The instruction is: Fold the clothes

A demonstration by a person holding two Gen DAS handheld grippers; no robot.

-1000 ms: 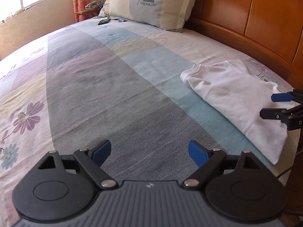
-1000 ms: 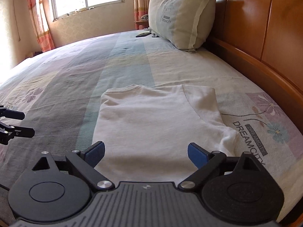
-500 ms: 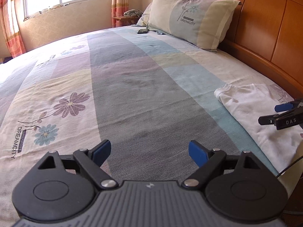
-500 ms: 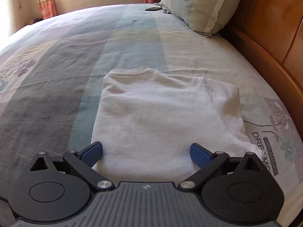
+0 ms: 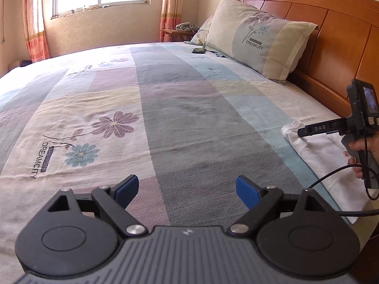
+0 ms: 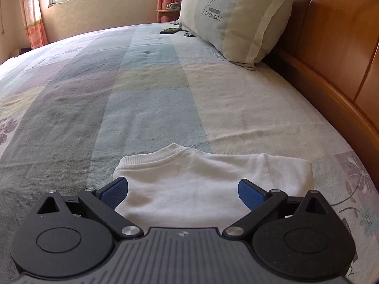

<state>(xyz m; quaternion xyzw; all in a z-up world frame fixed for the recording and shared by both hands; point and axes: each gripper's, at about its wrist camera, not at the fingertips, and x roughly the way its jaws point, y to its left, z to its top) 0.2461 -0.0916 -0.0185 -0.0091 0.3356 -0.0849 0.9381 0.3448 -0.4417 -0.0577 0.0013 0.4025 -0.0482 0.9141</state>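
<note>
Wide bedsheet (image 5: 180, 108) lies bare ahead; pillow (image 5: 258, 40), phone (image 5: 198, 51) and headboard (image 5: 336, 47) crowd the far right side.

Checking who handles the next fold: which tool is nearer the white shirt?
Right. The right tool hangs open directly over the white shirt. The left tool, also open, is off to the shirt's left, over bare bedspread.

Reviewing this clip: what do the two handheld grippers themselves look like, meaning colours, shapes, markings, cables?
Both match: the left gripper and right gripper have a grey ribbed body, two round black discs, black linkage arms with silver pivot bolts, and blue finger pads. From the left wrist view, the right gripper carries white "DAS" lettering, a small screen, a pistol handle and a black cable.
</note>
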